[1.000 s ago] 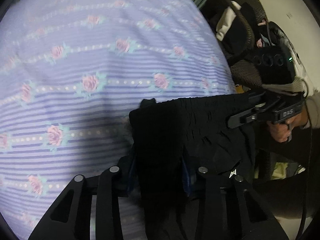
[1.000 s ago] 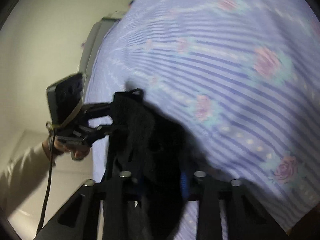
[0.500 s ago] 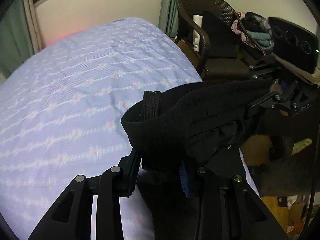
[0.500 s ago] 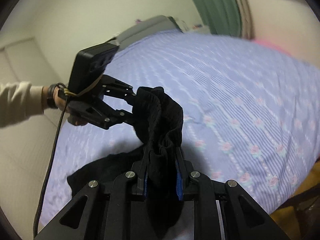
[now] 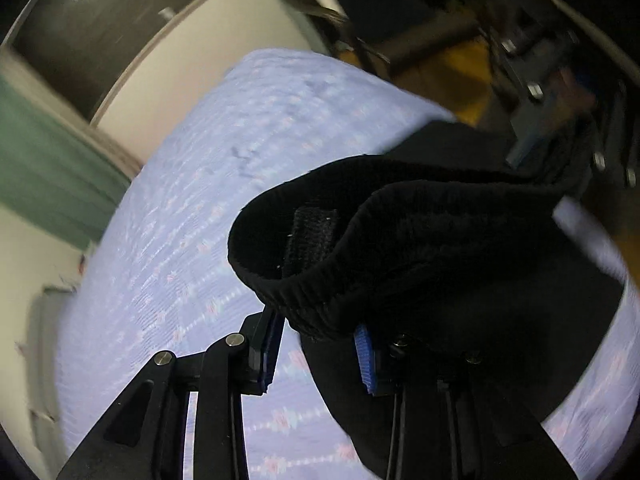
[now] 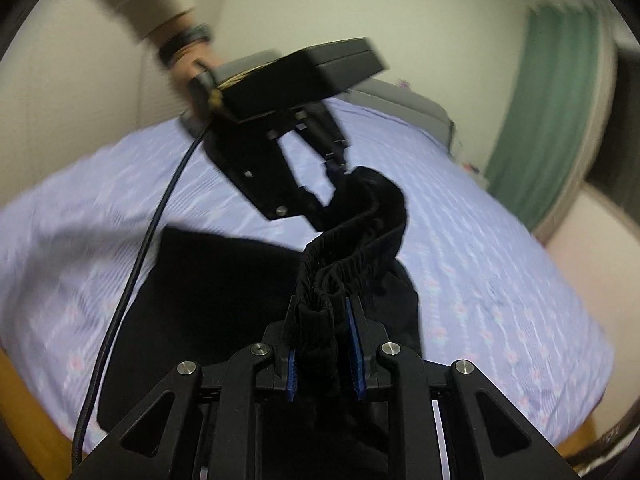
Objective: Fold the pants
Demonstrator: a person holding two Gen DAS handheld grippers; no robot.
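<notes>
The right gripper (image 6: pixel 323 354) is pinching the bunched waistband of the black pants (image 6: pixel 224 292); the left gripper (image 5: pixel 318 354) is clamping the other end, holding the waistband aloft while the legs are trailing onto the lavender bed (image 6: pixel 500 264) beyond.

You have a bed (image 6: pixel 500 264) under a lavender striped sheet with small pink flowers filling most of both views. A green curtain (image 6: pixel 548 120) hangs by the pale wall (image 6: pixel 420 12) past its far corner. Look at the left wrist view: a dark chair (image 5: pixel 380 4), blurred, stands on the yellowish floor (image 5: pixel 468 76) beside the bed.
</notes>
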